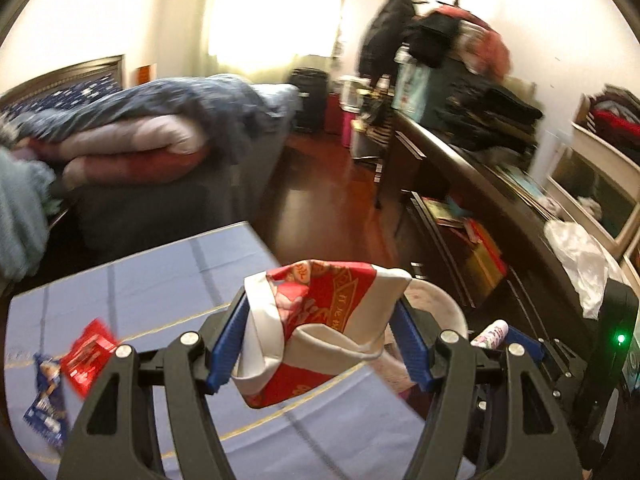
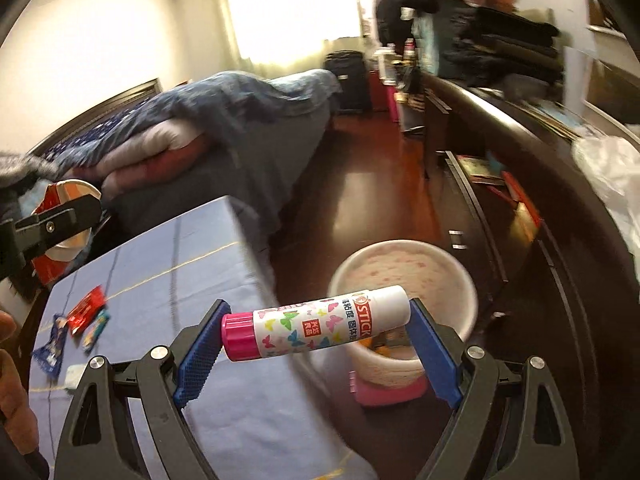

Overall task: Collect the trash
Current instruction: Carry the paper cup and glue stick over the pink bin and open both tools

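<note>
The left gripper (image 1: 320,344) squeezes a crushed paper cup (image 1: 320,320). The right gripper (image 2: 316,344) squeezes a glue stick (image 2: 316,322) above the speckled trash bin (image 2: 404,280), beside the blue table's (image 2: 180,256) edge.

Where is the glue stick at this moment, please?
In the right wrist view the glue stick lies crosswise between the jaws of the right gripper, held in the air just before the white bin, right of the blue table.

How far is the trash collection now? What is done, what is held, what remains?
Done: some items already lie in the bin. In hand: the left hand-held gripper holds a crumpled paper cup; the right hand-held gripper holds a glue stick near the bin. Left: the wrappers on the table.
</note>
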`<state>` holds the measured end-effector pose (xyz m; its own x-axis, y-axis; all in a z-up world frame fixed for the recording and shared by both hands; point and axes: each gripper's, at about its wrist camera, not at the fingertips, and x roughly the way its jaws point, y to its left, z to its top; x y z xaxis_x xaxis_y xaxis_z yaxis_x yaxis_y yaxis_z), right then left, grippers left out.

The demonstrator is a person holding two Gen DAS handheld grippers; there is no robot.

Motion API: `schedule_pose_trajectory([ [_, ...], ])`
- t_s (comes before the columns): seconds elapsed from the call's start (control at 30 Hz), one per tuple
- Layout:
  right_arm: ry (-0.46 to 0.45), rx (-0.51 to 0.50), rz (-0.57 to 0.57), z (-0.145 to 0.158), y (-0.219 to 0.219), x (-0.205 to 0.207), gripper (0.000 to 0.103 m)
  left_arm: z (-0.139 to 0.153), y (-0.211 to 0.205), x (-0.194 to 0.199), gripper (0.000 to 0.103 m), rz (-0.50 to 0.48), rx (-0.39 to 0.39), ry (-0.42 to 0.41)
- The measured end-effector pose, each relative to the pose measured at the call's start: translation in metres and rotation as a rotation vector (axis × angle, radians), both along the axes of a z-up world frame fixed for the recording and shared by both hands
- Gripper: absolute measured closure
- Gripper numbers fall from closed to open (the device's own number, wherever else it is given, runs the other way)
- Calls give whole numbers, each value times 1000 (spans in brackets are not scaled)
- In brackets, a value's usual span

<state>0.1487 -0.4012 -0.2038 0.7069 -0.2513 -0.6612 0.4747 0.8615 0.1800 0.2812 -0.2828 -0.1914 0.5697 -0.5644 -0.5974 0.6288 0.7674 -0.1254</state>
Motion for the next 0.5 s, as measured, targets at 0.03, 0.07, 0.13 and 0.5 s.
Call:
schedule_pose_trajectory([
  [0.03, -1, -1, -13, -1, -7, -3, 15, -1, -9, -1, 36, -17, 6, -2],
  [0.07, 0, -4, -33, -2, -16, -5, 15, -3, -22, -1, 36, -42, 7, -3],
  [0.13, 5, -13, -68, -6, -30, -9, 15, -6, -43, 1, 36, -82, 4, -1],
  [0.5, 56, -60, -197, -49, -103, -4, 15, -46, -162, 27, 36, -253, 30, 82],
])
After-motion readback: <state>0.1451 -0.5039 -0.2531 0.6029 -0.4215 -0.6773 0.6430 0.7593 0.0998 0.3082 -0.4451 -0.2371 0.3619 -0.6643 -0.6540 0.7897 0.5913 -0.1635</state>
